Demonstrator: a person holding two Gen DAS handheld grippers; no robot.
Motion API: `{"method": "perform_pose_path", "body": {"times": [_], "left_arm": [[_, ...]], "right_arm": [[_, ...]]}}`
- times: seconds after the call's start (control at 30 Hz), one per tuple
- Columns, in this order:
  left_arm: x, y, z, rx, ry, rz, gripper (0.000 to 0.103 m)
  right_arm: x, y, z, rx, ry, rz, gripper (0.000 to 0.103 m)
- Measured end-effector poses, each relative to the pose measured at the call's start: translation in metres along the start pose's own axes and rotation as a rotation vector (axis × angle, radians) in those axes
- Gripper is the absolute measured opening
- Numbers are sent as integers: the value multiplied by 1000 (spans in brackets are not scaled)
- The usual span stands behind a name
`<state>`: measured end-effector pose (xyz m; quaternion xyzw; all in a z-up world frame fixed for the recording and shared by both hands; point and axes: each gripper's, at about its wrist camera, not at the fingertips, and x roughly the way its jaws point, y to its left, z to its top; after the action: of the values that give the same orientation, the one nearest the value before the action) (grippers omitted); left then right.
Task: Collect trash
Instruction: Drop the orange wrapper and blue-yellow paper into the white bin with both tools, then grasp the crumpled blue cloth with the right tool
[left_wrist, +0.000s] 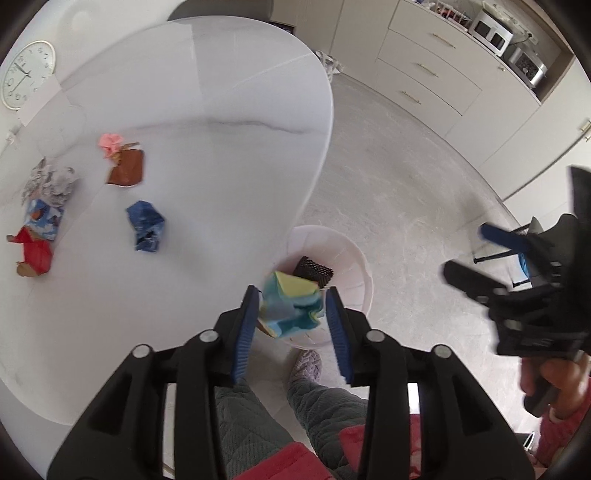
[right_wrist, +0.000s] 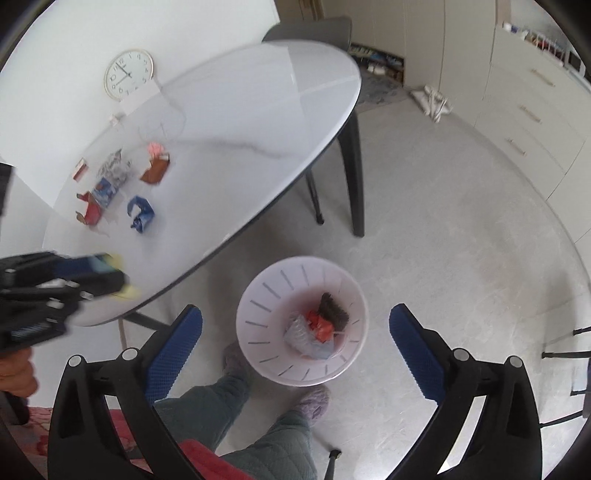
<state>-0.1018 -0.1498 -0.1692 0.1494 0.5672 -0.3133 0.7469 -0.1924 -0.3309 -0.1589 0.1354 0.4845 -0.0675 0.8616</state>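
Note:
My left gripper (left_wrist: 291, 310) is shut on a crumpled yellow and blue wrapper (left_wrist: 290, 308) and holds it over the table's edge, above the white trash bin (left_wrist: 351, 258) on the floor. The bin (right_wrist: 258, 295) holds a black piece, a red scrap and clear plastic. My right gripper (right_wrist: 295, 332) is open and empty above the bin. On the white table (left_wrist: 221, 166) lie a blue wrapper (left_wrist: 145, 226), a brown wrapper (left_wrist: 126, 169), a pink scrap (left_wrist: 110, 142), a red carton (left_wrist: 32, 251), a blue box (left_wrist: 42, 218) and grey crumpled paper (left_wrist: 50, 181).
A clock (left_wrist: 26, 74) leans on the wall behind the table. The person's legs and slippers (right_wrist: 314, 402) stand next to the bin. A dark chair (right_wrist: 314, 29) sits at the table's far side. Cabinets (left_wrist: 443, 74) line the right wall.

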Motion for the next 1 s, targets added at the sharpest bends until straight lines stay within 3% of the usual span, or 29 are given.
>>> {"method": "perform_pose_path", "body": {"times": [0.3, 0.47, 0.63, 0.87, 1.0], "left_arm": [[38, -39, 11, 47, 12, -44, 80], [45, -55, 14, 58, 17, -50, 84], [31, -59, 14, 68, -32, -34, 90], [4, -42, 19, 34, -89, -13, 90], [-14, -25, 17, 6, -120, 1, 92]], "right_arm": [[-79, -10, 13, 3, -134, -72, 101], [-95, -17, 18, 28, -158, -73, 101], [-105, -21, 23, 54, -173, -51, 101], [-102, 1, 33, -8, -169, -95, 101], [-94, 18, 42, -38, -156, -70, 101]]}}
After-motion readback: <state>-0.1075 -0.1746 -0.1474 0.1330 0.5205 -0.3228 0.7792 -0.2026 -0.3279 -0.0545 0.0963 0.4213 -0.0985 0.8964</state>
